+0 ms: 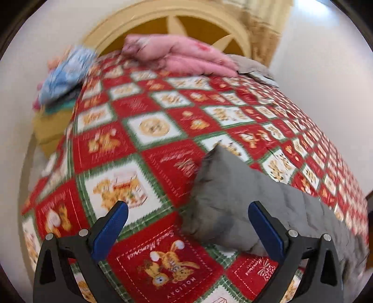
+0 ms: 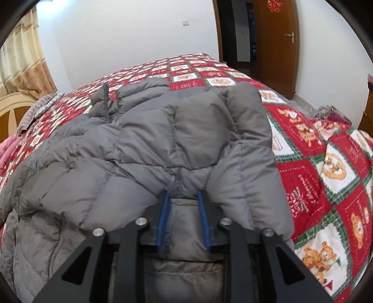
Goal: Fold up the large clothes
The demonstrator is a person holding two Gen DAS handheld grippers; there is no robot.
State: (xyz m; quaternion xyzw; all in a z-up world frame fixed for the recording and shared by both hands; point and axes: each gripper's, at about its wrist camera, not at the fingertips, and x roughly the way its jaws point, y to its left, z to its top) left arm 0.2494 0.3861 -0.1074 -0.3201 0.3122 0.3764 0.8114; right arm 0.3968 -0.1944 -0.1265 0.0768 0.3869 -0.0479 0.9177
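Observation:
A grey puffer jacket (image 2: 144, 144) lies spread on a bed with a red, white and green patchwork quilt (image 2: 310, 163). My right gripper (image 2: 184, 195) has its blue pads closed on a fold of the jacket's grey fabric near its middle. In the left wrist view a corner of the same jacket (image 1: 235, 193) pokes up at the right. My left gripper (image 1: 188, 207) is open and empty above the quilt (image 1: 139, 130), with the jacket's edge between and beside its right finger (image 1: 265, 223).
Pink bedding (image 1: 179, 56) and a grey cloth (image 1: 256, 67) lie by the cream headboard (image 1: 163, 21). Folded blue and yellow items (image 1: 60, 77) sit at the left bed edge. A wooden door (image 2: 275, 39) and curtain (image 2: 21, 58) stand beyond the bed.

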